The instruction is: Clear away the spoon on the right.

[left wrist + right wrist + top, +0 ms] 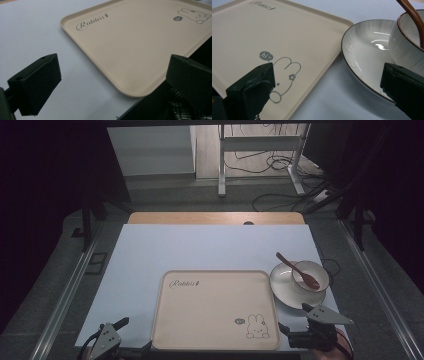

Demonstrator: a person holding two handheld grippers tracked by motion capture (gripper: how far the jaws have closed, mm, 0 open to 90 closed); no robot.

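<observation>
Both grippers are wide open and empty, but the right gripper is nearer: the plate lies just ahead of it, right of the tray, while the left gripper waits at the tray's other side.

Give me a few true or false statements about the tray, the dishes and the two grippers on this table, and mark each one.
1. The bowl sits on the plate. True.
2. The spoon lies flat on the tray. False: it rests in the bowl, its handle leaning out over the rim.
3. The plate is to the right of the tray. True.
4. The right gripper is shut on the plate's rim. False: its jaws stand open, near the plate, holding nothing.
5. The tray carries the bowl and plate. False: nothing stands on the tray; it only bears a printed rabbit drawing and lettering.
6. The left gripper is open near the tray's near left corner. True.
</observation>
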